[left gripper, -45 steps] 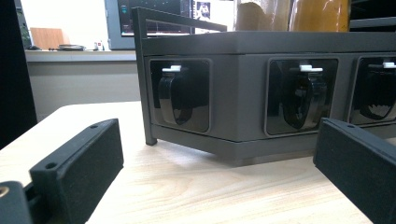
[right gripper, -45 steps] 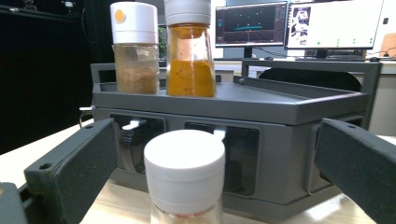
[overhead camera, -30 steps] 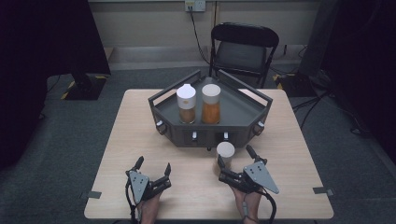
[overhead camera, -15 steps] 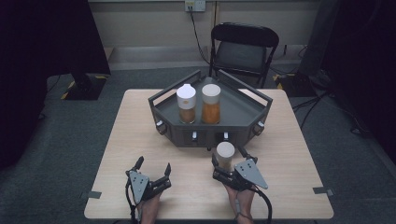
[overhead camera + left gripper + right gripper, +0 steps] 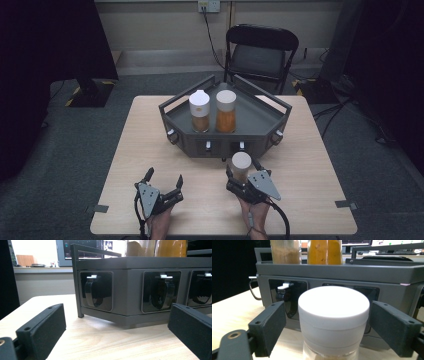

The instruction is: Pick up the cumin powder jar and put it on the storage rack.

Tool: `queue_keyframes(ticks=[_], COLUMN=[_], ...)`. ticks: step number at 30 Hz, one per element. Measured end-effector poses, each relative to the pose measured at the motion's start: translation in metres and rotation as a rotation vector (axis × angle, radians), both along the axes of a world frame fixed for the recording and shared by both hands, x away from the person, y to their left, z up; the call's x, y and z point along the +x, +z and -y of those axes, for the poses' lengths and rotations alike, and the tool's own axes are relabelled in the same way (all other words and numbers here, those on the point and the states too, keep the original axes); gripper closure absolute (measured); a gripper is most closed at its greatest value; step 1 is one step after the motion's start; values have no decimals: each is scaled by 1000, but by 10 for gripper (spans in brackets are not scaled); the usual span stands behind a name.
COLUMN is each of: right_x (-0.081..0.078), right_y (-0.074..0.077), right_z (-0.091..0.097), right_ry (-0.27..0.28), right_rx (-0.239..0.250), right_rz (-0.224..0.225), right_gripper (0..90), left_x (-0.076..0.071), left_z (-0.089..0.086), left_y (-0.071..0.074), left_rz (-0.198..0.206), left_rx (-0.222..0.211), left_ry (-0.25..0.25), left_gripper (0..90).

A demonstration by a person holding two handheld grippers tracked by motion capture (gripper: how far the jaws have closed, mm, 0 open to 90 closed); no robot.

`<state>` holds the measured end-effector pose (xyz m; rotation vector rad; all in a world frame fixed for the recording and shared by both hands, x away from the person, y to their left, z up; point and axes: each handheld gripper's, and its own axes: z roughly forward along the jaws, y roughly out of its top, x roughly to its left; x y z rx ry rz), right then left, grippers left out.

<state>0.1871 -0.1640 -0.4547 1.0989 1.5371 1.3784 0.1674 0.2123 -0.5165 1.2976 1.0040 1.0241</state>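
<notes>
A small jar with a white cap [image 5: 241, 161] stands on the table just in front of the dark grey tray [image 5: 260, 120]. My right gripper [image 5: 242, 171] reaches around it. In the right gripper view the cap [image 5: 333, 305] sits between the two black jaws with a narrow gap on each side; the jaws have just been closing in on it and the pads do not touch it. My left gripper [image 5: 164, 176] rests near the table's front left, open and holding nothing; in its own view, my left gripper [image 5: 115, 322] faces the tray's front wall.
In the tray stand a white-capped jar of brown powder [image 5: 199, 111] and one of orange powder [image 5: 226, 110]. Black latches [image 5: 160, 290] line the tray's front wall. A folding chair [image 5: 262, 50] stands behind the table.
The right gripper has shifted left and forward until the jar stands between its jaws, and the jaws have narrowed. The jar and the left gripper have not moved.
</notes>
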Motion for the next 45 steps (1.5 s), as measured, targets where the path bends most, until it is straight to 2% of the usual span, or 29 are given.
queue_keyframes(ticks=[11,23,28,45], right_x=[5,9,11,10], right_y=[-4,-3,-2,0], right_z=[-3,-4,-3,-2], right_ry=[-14,-20,-10,-9], right_rx=[-10,-34,-35,-39], right_rz=[-44,-58,-72,-75], right_gripper=[226,280,340,347], left_x=[0,0,0,0], left_z=[0,0,0,0], left_y=[0,0,0,0], left_rz=[0,0,0,0], left_rx=[0,0,-1,0], left_ry=[0,0,0,0], left_gripper=[11,11,11,11])
